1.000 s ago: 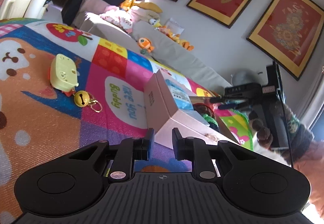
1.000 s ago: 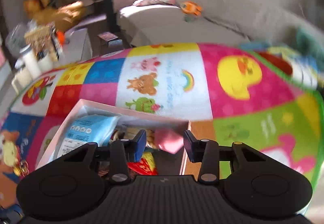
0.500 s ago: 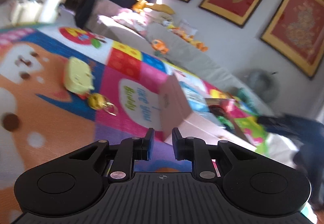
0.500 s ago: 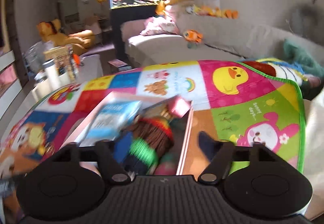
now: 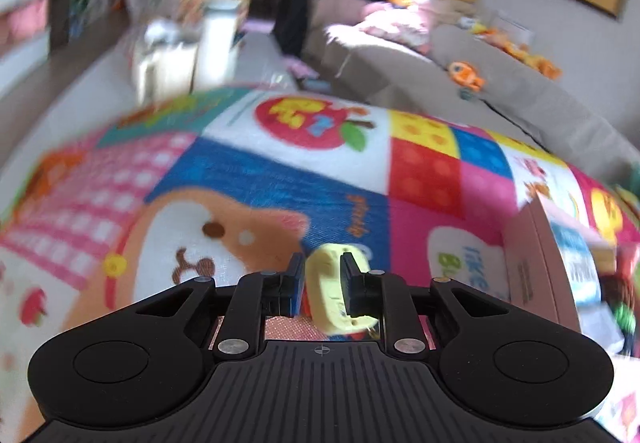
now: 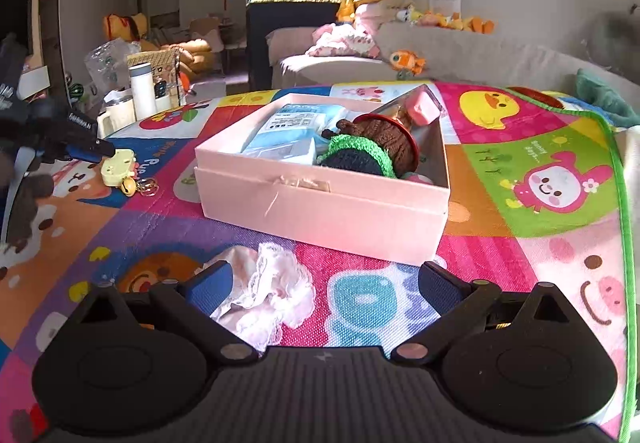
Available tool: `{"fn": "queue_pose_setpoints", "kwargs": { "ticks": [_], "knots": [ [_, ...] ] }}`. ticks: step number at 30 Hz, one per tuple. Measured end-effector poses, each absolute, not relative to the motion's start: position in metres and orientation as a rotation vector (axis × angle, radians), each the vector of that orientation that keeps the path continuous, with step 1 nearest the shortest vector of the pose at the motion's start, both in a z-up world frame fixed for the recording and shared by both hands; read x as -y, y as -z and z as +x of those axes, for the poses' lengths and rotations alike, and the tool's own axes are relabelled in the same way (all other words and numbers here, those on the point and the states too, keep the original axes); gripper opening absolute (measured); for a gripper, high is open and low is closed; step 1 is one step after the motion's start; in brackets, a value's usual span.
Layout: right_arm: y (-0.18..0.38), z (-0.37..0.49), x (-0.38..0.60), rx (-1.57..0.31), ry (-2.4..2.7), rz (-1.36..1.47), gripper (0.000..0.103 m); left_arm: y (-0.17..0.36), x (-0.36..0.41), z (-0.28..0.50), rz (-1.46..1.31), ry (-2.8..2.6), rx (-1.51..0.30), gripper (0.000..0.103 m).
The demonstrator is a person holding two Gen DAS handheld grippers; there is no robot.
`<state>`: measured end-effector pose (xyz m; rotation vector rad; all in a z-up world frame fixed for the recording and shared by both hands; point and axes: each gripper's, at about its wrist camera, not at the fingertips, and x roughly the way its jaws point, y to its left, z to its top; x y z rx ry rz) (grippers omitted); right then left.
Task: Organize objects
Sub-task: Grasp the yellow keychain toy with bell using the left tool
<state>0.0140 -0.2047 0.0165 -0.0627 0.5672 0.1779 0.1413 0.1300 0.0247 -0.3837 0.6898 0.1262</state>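
pink box point(image 6: 320, 199) sitting in the middle of the cartoon play mat point(image 6: 520, 203) is the thing to go by here. it's lying open, with a blue packet point(image 6: 288, 135), a knitted brown and green doll point(image 6: 372, 147) and a small pink block point(image 6: 424, 109) showing inside it

right gripper point(image 6: 324, 283) is hanging low on the near side of the box with its jaws spread wide, having just been opening, and nothing is being pinched between them. a crumpled bit of white and pink lace fabric point(image 6: 268, 291) is lying on the mat just in front of the box, close against the left finger point(image 6: 210, 281) but not squeezed

left gripper point(image 5: 320, 283) is pointing down at the mat well off to the left of the box, jaws nearly pressed together. a little yellow toy point(image 5: 336, 283) is lying right at its tips, a gold bell point(image 6: 129, 186) and key ring dangling off it. that view is blurry, so i honestly can't tell if the pads are actually biting on the toy or just sitting in front of it
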Motion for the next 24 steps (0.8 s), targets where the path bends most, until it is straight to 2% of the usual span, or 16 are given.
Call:
{"fn": "queue_pose_setpoints", "kwargs": {
  "ticks": [1, 3, 6, 7, 8, 10, 14, 17, 19, 22, 24],
  "knots": [
    [-0.012, 0.011, 0.204, -0.562, -0.171, -0.065, 0.100, -0.021, -0.136, 0.140, -0.435, -0.110, -0.698, 0.029],
    [-0.013, 0.008, 0.207, -0.535, -0.168, -0.050, 0.102, -0.016, -0.137, 0.138, -0.498, -0.056, -0.723, 0.032],
    [-0.014, 0.008, 0.213, -0.527, -0.159, -0.015, 0.103, -0.011, -0.114, 0.127, -0.433, 0.095, -0.767, 0.031],
    [-0.013, 0.009, 0.214, -0.537, -0.160, -0.009, 0.103, -0.009, -0.106, 0.123, -0.409, 0.149, -0.782, 0.036],
    [-0.014, 0.011, 0.214, -0.546, -0.155, -0.005, 0.103, -0.008, -0.099, 0.116, -0.388, 0.195, -0.772, 0.036],
    [-0.013, 0.015, 0.215, -0.564, -0.152, 0.003, 0.103, -0.008, -0.079, 0.105, -0.264, 0.204, -0.774, 0.032],
    [-0.012, 0.014, 0.215, -0.570, -0.144, 0.006, 0.103, -0.012, -0.041, 0.090, 0.009, 0.190, -0.775, 0.034],
    [-0.011, 0.014, 0.214, -0.570, -0.142, 0.002, 0.103, -0.012, -0.025, 0.085, 0.074, 0.235, -0.774, 0.055],
    [-0.011, 0.015, 0.214, -0.575, -0.140, 0.003, 0.103, -0.011, -0.020, 0.084, 0.083, 0.268, -0.776, 0.074],
    [-0.011, 0.016, 0.215, -0.581, -0.138, 0.010, 0.103, -0.013, -0.027, 0.091, 0.032, 0.279, -0.772, 0.070],
    [-0.010, 0.016, 0.215, -0.582, -0.136, 0.014, 0.103, -0.025, -0.036, 0.092, -0.015, 0.245, -0.705, 0.070]
  ]
}}
